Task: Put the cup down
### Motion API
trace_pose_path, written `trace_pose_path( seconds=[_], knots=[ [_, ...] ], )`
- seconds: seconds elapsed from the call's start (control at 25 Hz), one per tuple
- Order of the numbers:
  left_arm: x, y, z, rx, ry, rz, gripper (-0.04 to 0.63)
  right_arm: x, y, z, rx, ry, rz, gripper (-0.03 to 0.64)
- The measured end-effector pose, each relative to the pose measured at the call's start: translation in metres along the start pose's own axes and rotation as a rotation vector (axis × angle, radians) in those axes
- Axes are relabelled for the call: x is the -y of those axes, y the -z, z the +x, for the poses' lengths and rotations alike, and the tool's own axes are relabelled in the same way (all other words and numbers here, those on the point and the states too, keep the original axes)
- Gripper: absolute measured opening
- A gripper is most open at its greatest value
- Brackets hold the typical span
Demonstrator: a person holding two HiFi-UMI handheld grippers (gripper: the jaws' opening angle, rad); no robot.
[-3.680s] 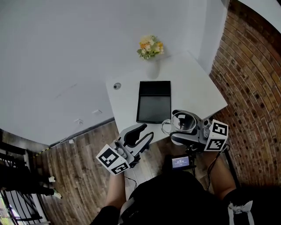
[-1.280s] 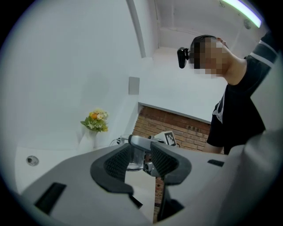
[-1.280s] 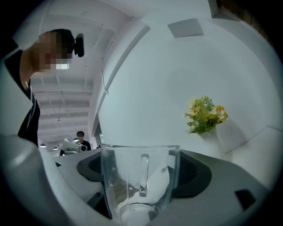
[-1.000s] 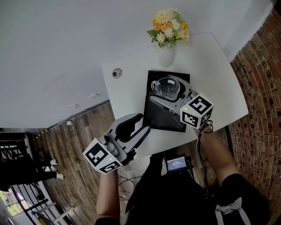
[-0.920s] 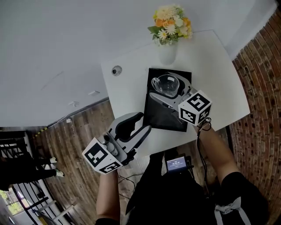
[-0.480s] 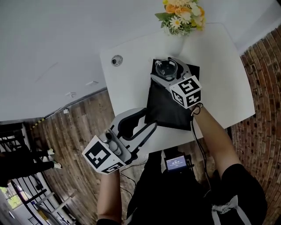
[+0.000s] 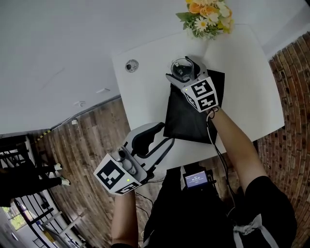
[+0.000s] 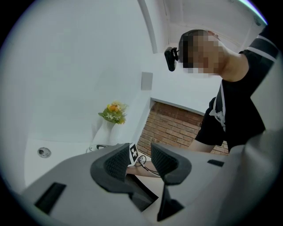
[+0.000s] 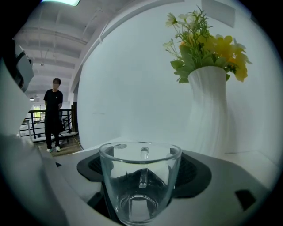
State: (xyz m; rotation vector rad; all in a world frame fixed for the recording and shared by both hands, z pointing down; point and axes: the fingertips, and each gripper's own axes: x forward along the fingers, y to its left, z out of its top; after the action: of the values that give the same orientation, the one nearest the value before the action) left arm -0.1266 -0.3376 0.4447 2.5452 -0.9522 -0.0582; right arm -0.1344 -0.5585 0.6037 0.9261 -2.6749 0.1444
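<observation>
The right tongs (image 7: pixel 185 72) pinch the glass cup (image 9: pixel 140 181) by its sides, over the far corner of the black mat (image 7: pixel 193 116) — whether its base touches, I can't tell. Lowering looks to be in hand; next comes a level set-down, then release. The left tongs (image 8: pixel 139 161) hang spread and empty at the near edge of the white bench (image 7: pixel 145 72). A flower vase (image 7: pixel 207 14) stands at the far side, with a brick wall (image 7: pixel 295 58) to the right.

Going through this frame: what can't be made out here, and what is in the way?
- Whether the cup already rests on the black mat: the head view looks from above and the right gripper covers its base; in the right gripper view the base runs off the bottom edge.
- What the small round thing on the table is: too small in the head view.
- What the small screen shows: too small to read.
</observation>
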Motion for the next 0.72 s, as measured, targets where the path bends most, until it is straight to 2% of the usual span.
trace_pose_path(
  seconds=[0.4,0.72],
  knots=[
    [0.001,-0.001,-0.002,0.003,0.004,0.001,0.143,0.000,0.008,-0.013,-0.015,0.004,-0.048,0.426],
    [0.007,0.000,0.001,0.001,0.014,0.004,0.144,0.003,0.016,-0.019,-0.031,0.031,-0.022,0.426]
  ],
)
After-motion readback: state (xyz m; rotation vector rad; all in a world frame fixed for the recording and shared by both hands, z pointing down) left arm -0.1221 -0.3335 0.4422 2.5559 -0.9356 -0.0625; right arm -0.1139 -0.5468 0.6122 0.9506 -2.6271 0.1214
